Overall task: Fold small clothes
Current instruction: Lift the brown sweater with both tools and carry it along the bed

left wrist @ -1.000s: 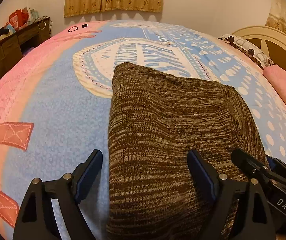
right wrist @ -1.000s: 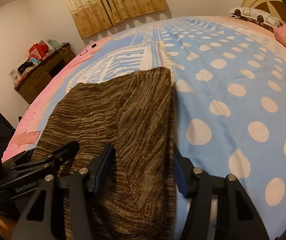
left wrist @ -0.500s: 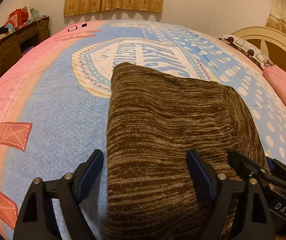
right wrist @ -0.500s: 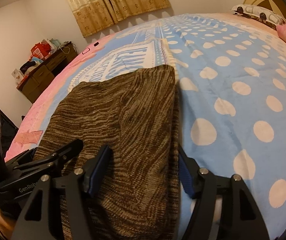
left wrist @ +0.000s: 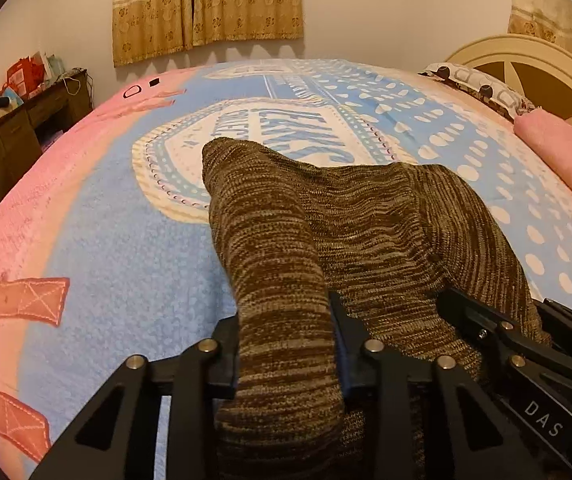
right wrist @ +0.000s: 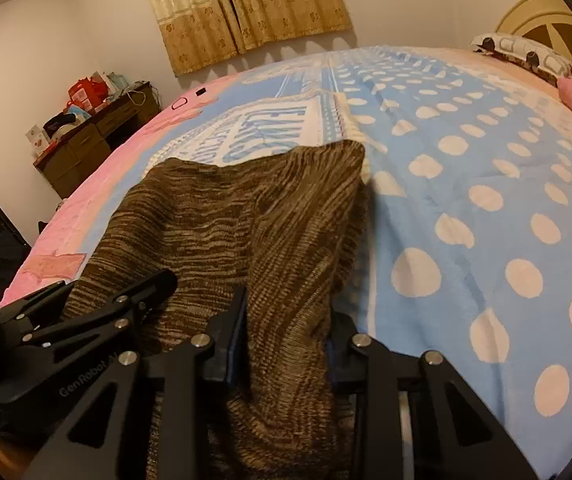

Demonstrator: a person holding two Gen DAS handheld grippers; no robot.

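Brown knit sweater (left wrist: 366, 232) on the bedspread (left wrist: 118, 248): left gripper (left wrist: 286, 344) clenched on its near left edge, right gripper (right wrist: 286, 332) clenched on its near right edge.

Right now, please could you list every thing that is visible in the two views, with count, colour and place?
knitted garment: one, brown melange, on the bed, near edge bunched in both grippers
bedspread: one, blue with white dots, lettering and pink border, covers the bed
pillows: two, one patterned white, one pink, at the head on the right
headboard: one, cream, far right
curtains: one pair, golden, on the far wall
wooden desk: one, dark brown, cluttered, far left
left gripper: black, shut on the garment
right gripper: black, shut on the garment
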